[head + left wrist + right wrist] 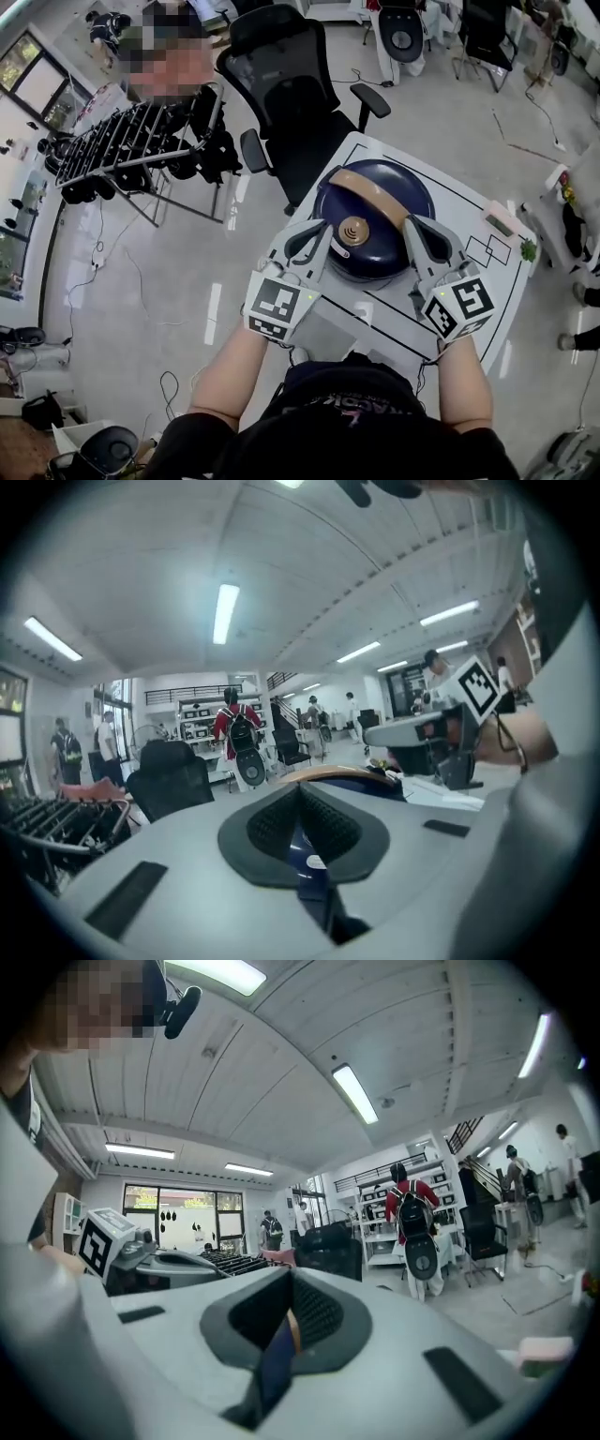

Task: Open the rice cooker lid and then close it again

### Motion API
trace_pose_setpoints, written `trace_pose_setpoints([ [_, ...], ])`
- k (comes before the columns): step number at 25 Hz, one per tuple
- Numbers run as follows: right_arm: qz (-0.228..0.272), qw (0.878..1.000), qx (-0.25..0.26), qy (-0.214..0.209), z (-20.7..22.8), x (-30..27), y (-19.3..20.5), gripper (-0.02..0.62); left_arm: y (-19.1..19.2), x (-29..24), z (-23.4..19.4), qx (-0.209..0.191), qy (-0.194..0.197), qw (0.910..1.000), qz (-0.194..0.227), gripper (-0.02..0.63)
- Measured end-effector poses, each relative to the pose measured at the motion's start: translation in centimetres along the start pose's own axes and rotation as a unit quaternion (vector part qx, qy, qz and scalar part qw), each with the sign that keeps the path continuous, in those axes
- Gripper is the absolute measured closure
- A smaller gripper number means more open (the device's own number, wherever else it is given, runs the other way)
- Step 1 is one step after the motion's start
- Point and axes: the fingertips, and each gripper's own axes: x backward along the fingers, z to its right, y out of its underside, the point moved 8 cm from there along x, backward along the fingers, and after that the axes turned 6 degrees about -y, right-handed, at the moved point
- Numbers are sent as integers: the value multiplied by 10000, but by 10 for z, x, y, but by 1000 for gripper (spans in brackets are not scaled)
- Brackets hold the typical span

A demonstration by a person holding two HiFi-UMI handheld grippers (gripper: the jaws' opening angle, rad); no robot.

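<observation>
While both pairs of jaws are clenched shut, I hold the left gripper (321, 232) and right gripper (412, 230) against opposite sides of the blue rice cooker (375, 202), lid down, at frame centre on the white table (459, 202).

Wore a black short-sleeved shirt (347, 427) with red lettering across the chest. Had, as left gripper (321, 234) and right gripper (414, 232), matching tools cased in smooth light grey plastic. Ended each in two broad, tapering jaws lined with black ribbed pads (328, 822) set in dark grey surrounds. Carried flat black rectangular insets (127, 899) on the grey jaw shells. Bore a white cube (278, 307) at the rear of each, printed with black square markers.
</observation>
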Motion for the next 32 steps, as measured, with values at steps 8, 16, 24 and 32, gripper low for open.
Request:
trace_pose_setpoints([
  [8, 138, 9997, -49, 182, -59, -11, -1, 594, 22, 67, -29, 660, 238, 9975, -29, 603],
  [16, 154, 9980, 22, 606, -150, 6, 15, 594, 40, 135, -38, 507, 790, 9956, 56, 603],
  [24, 166, 9909, 91, 1336, -226, 49, 31, 594, 53, 179, -25, 410, 1516, 9873, 216, 603],
  [32, 168, 9809, 148, 1934, -267, 100, 32, 594, 44, 207, 10, 139, 2263, 9729, 459, 603],
])
